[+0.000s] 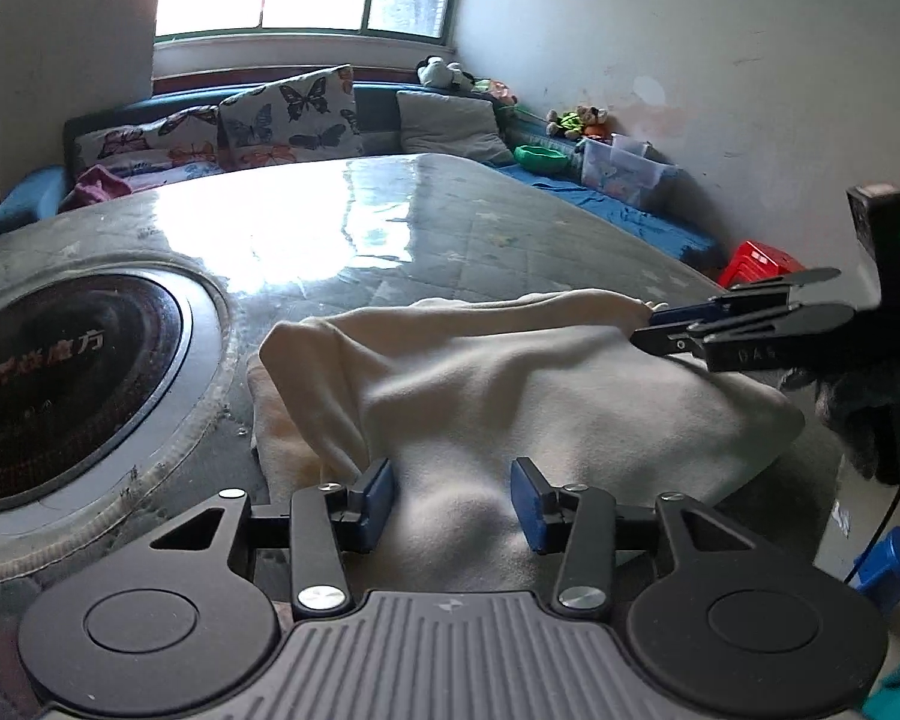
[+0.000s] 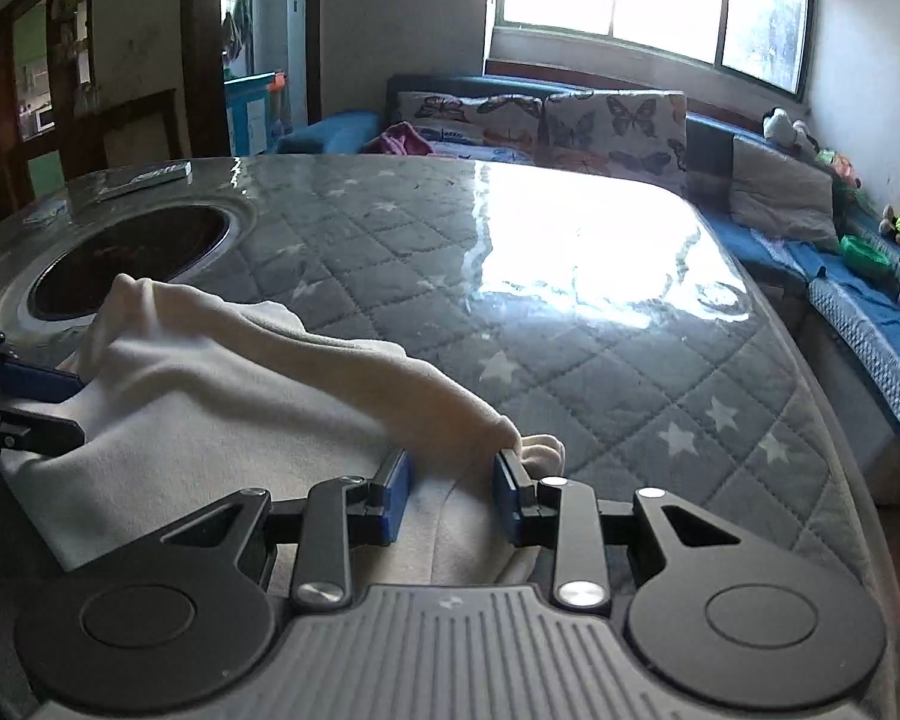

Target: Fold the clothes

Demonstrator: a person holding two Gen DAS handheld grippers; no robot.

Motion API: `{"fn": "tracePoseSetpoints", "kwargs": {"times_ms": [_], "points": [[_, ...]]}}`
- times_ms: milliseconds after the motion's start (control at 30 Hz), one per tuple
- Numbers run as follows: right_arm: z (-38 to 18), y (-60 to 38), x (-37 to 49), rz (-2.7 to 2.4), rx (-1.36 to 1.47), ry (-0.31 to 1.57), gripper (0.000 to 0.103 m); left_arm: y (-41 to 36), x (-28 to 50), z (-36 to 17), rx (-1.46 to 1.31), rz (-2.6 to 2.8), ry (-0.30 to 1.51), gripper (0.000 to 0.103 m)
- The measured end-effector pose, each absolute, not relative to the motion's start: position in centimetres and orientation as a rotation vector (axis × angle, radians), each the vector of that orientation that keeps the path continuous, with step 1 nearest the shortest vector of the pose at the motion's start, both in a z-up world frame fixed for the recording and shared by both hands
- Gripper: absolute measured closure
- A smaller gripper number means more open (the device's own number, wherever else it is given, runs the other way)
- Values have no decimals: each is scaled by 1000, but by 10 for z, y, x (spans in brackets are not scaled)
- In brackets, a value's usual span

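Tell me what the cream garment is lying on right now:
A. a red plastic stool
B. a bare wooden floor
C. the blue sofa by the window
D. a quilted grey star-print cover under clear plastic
D: the cream garment lies bunched on the quilted grey cover with white stars, whose glossy clear sheet reflects the window; the blue sofa sits beyond the table edge.

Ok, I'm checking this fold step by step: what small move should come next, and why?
Probably ease the right tool down and open it. It seems to pinch a raised ridge of the cream cloth, while the left tool already stands open over cloth lying on the table.
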State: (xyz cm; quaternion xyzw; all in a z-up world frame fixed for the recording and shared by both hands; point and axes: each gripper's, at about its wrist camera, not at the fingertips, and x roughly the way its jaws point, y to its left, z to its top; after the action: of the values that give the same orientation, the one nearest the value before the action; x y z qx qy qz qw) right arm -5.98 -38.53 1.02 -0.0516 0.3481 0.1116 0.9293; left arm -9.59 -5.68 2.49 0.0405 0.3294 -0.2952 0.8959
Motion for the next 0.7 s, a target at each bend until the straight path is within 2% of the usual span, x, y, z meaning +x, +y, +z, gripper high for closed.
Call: {"fn": "tracePoseSetpoints", "kwargs": {"times_ms": [233,400,700], "points": [[33,-377,-49,300,-26,703,72,-75,-102,52,149,-660,577,55],[33,-356,-27,347,-21,729,72,-103,-103,39,172,-731,598,55],[14,-345,-5,310,-11,765,70,-113,-101,19,170,-767,638,42]]}}
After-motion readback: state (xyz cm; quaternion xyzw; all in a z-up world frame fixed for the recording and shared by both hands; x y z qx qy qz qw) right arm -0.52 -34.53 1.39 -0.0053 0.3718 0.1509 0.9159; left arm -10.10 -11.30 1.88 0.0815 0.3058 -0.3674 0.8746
